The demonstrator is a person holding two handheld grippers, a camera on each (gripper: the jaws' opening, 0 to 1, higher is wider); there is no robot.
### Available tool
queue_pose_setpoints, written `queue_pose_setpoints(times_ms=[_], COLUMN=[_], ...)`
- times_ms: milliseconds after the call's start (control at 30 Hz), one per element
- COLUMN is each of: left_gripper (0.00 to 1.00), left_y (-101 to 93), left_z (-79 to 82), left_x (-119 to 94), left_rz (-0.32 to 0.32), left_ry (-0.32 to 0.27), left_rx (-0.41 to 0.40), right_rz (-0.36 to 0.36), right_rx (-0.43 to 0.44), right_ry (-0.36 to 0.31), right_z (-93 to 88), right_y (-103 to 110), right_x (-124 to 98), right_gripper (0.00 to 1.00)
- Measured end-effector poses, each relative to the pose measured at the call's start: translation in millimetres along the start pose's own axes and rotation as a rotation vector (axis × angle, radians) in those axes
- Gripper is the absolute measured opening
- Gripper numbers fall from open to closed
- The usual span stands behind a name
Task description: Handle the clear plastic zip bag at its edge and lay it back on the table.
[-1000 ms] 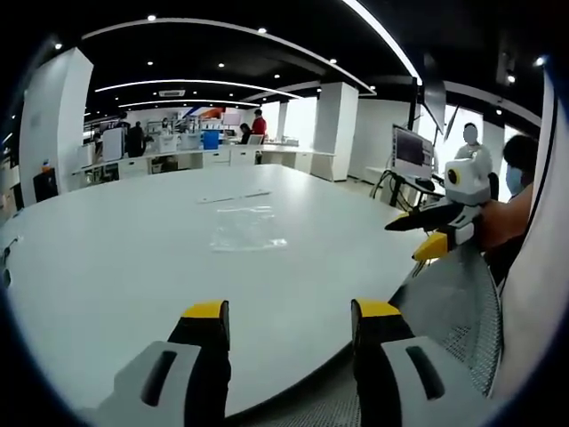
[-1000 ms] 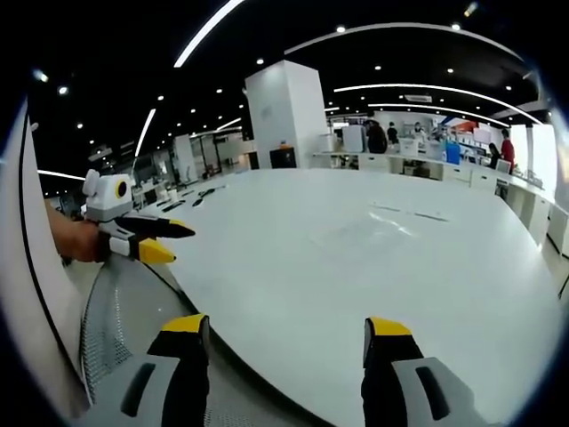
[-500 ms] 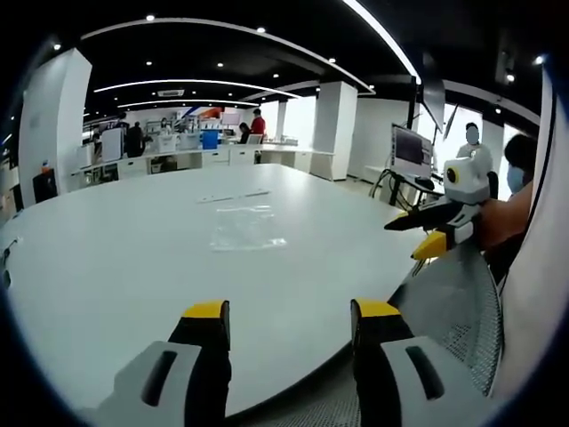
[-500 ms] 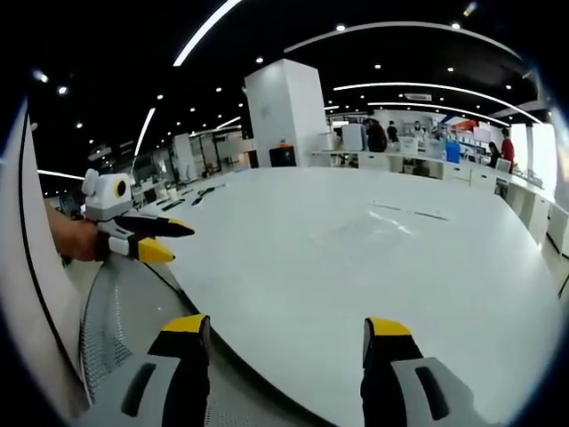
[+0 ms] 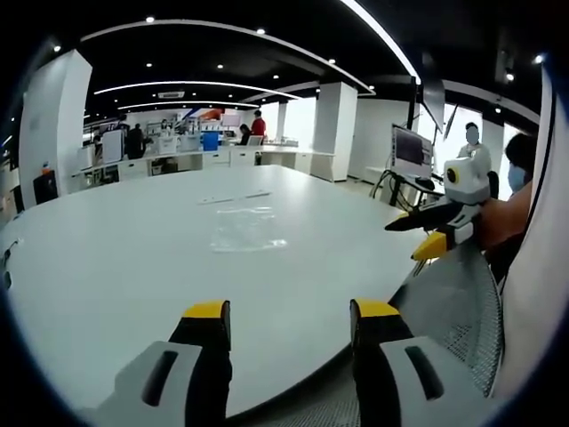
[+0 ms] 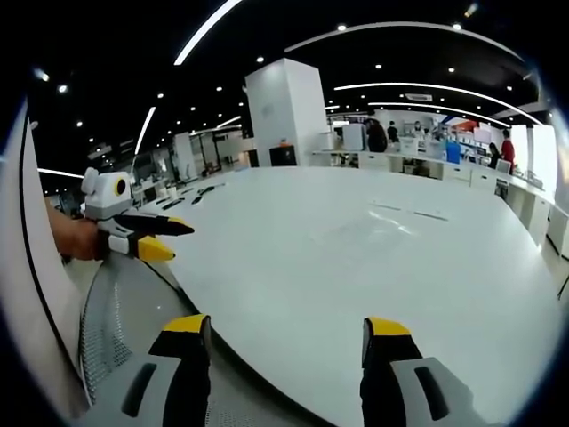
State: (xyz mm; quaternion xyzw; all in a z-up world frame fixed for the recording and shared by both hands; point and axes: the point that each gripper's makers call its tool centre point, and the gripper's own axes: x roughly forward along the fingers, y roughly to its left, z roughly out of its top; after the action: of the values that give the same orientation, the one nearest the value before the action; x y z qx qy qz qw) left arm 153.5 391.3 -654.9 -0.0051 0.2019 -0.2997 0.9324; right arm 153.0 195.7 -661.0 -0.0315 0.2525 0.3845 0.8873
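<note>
Bag position: the clear plastic zip bag lies flat on the white worktop, well in from the near edge and towards the middle; in the right gripper view it is only a faint sheen on the surface. Beyond it, towards the far edge, lies a thin pale strip whose nature cannot be made out.

Left tool: jaws apart and empty, held over the near edge of the worktop, well short of the bag. Right tool: jaws likewise apart and empty, also at the near edge. Each tool appears in the other's view, carried in the person's hand off the worktop edge above a grey mesh surface (apparently a chair back), the right one at and the left one at.

Handling assessment: the bag looks thin, limp and very light, and probably slick against the smooth top. A pinch from above risks sliding it rather than lifting it. The near edge or a near corner is judged the best hold, with one jaw worked under the film; the stiffer zip strip would grip more surely, but which edge carries it cannot be told. No grasp is yet made.
</note>
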Motion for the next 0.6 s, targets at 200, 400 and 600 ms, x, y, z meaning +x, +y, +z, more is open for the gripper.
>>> queue_pose_setpoints(times_ms=[200,400,600], left_gripper=[0.51,0.51,0.52], left_y=[-0.8,-2.0,1.9], left_z=[0.8,2.6,2.0], left_x=[-0.2,-0.3,0.0], left_rz=[0.002,0.006,0.011], left_ry=[0.000,-0.001,-0.003], left_rx=[0.003,0.002,-0.002], right_rz=[0.000,0.003,0.009], right_rx=[-0.005,-0.002,0.013], right_ry=[0.001,0.003,0.016], right_z=[-0.9,-0.9,-1.3], right_y=[-0.8,-1.6,-5.3], right_x=[0.4,0.3,0.2], right_gripper=[0.68,0.66,0.65])
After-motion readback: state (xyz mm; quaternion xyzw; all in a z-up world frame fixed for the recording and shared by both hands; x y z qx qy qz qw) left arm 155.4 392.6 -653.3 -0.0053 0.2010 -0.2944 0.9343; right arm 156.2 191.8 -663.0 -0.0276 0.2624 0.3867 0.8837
